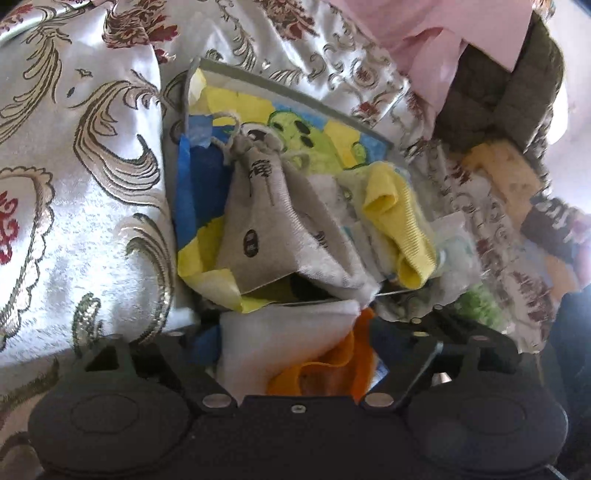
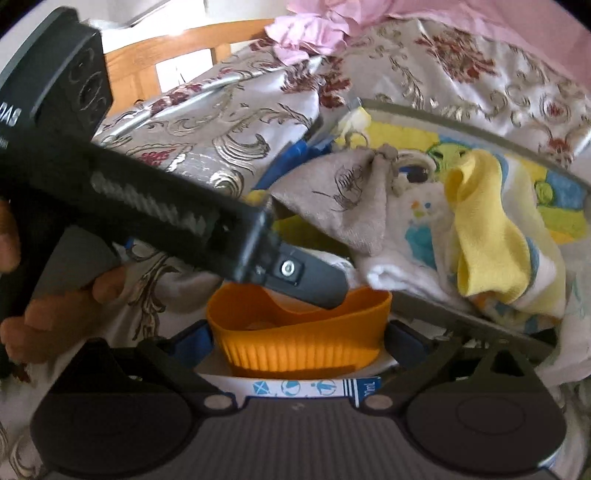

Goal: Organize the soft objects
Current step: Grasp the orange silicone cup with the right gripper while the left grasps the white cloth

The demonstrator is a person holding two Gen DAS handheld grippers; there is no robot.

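An open box (image 1: 295,86) (image 2: 461,114) with a cartoon-print lining holds a grey drawstring pouch (image 1: 273,214) (image 2: 343,199), a yellow ribbed sock (image 1: 399,221) (image 2: 480,229) and a white printed cloth (image 2: 413,236). My right gripper (image 2: 299,332) is shut on an orange ribbed sock (image 2: 299,332) at the box's near edge. My left gripper (image 1: 291,347) is shut on a white cloth (image 1: 280,339) with the orange sock (image 1: 332,369) beside it; in the right wrist view its finger (image 2: 314,280) reaches into the orange sock's opening.
A white satin bedspread (image 1: 74,184) (image 2: 221,122) with gold and red pattern surrounds the box. Pink fabric (image 1: 443,33) (image 2: 314,29) lies at the back. A wooden frame (image 2: 166,55) stands behind. More coloured items (image 1: 517,184) lie to the right.
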